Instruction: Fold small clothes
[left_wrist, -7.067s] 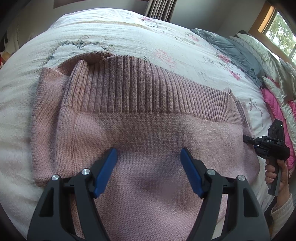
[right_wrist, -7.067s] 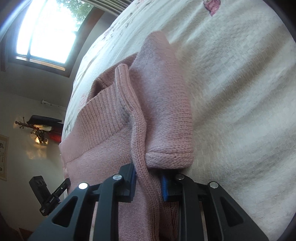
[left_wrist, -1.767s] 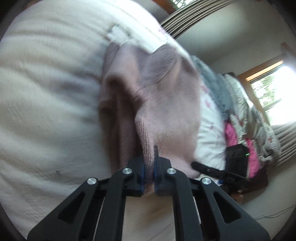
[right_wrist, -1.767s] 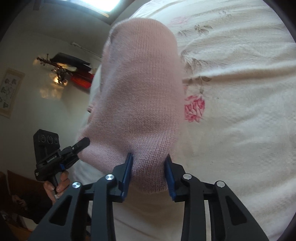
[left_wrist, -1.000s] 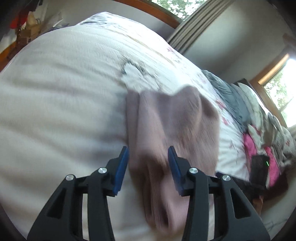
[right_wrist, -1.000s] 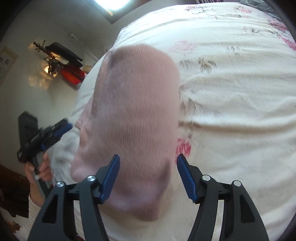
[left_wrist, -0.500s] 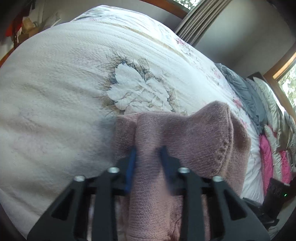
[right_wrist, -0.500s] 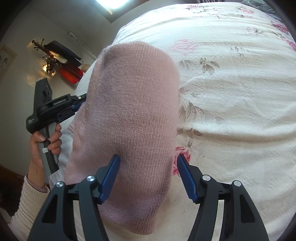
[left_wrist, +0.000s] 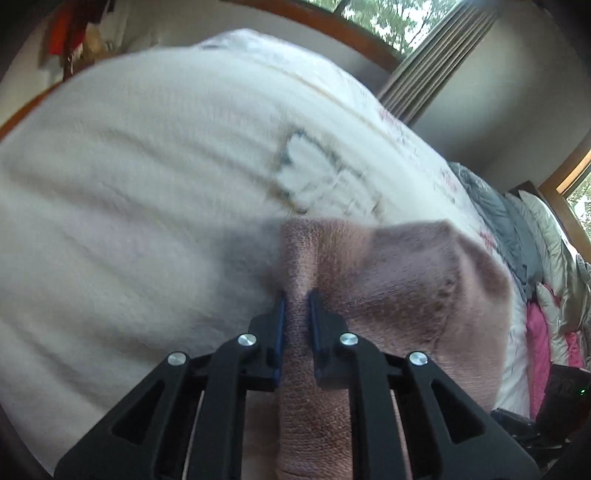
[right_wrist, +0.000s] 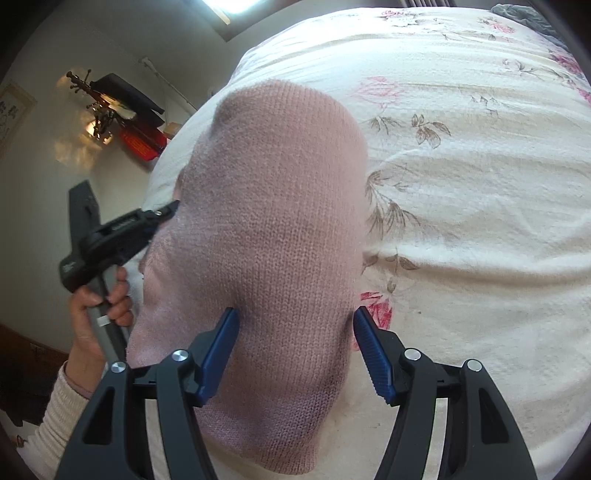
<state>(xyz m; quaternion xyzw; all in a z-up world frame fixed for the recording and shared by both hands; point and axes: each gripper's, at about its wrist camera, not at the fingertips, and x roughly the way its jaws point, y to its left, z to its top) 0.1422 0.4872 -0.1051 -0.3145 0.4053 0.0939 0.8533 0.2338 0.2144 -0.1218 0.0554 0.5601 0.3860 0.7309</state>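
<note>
The left hand-held gripper (left_wrist: 295, 314) pinches a ridge of the pink sweater (right_wrist: 266, 229) on the bed (right_wrist: 461, 184); the right hand-held gripper (right_wrist: 295, 328) hovers spread over the sweater.

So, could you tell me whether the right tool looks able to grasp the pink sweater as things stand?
Probably yes. The right tool is open with its fingers either side of the folded pink sweater, nothing between them, while the left tool pinches the other edge.
</note>
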